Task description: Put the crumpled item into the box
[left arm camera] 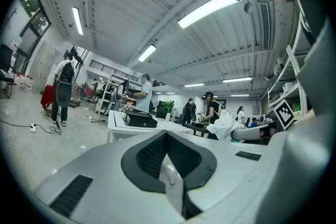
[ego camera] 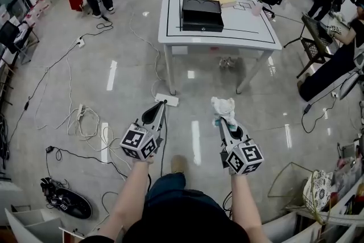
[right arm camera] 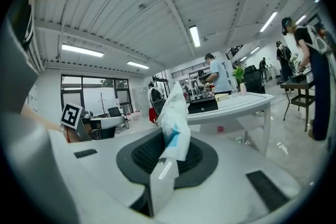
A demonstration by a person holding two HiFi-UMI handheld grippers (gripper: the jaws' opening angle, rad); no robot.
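Both forearms reach forward side by side, left gripper (ego camera: 162, 105) closed on nothing, right gripper (ego camera: 222, 121) pinching the crumpled item (ego camera: 223, 106).

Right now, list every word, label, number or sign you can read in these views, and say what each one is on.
No readable text anywhere.
Left marker cube: black-and-white square patterns, no letters or digits.
Right marker cube: the same kind of patterns only.
Black box on the white table: any print is too small to read.
Crumpled item: white with some blue, no lettering visible.
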